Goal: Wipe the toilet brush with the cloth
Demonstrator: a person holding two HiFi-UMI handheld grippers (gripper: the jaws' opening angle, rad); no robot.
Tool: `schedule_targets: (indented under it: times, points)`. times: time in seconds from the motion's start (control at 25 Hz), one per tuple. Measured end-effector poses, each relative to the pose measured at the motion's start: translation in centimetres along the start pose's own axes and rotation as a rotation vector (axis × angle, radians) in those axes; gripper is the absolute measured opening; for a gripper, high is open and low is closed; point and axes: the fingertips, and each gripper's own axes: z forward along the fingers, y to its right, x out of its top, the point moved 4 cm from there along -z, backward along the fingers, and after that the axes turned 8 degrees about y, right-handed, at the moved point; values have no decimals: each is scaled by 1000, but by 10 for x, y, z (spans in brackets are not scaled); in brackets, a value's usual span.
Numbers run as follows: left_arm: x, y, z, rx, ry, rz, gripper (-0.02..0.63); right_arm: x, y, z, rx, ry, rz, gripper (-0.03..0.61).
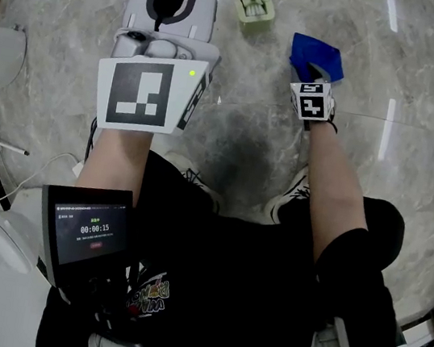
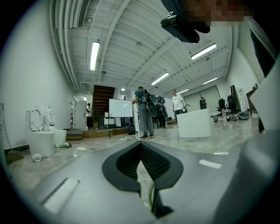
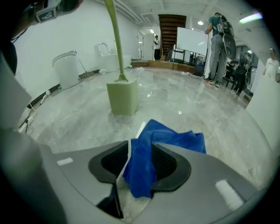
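My left tongs (image 2: 140,145) point level and are pinched together on a thin green strip, which by its colour is the handle of the toilet brush (image 3: 114,39). The brush stands in its pale green holder (image 3: 123,97) on the marble floor (image 3: 205,105), with the handle leaning up out of the right gripper view. My right tongs (image 3: 141,146) angle down with jaws apart. The blue cloth (image 3: 175,138) lies crumpled near the holder, one fold hanging loose between the pads.
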Motion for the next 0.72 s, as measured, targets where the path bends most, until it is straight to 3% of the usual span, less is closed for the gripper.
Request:
schedule_targets:
  times: [0.12,0.28,0.48,0.72]
  points:
    - [-1,-1,2,6,-8,-30,2,31,-10,-3,15,89,-25,236]
    - [-4,-2,1,12,-14,-35,2,83,-16,-4,19,223,-62,232]
    - [-3,-6,0,27,-6,-40,2,169,3,-24,-46,451,-7,219]
    - [-2,-7,0,39,-5,-70,2,262,15,-79,-53,648,69,175]
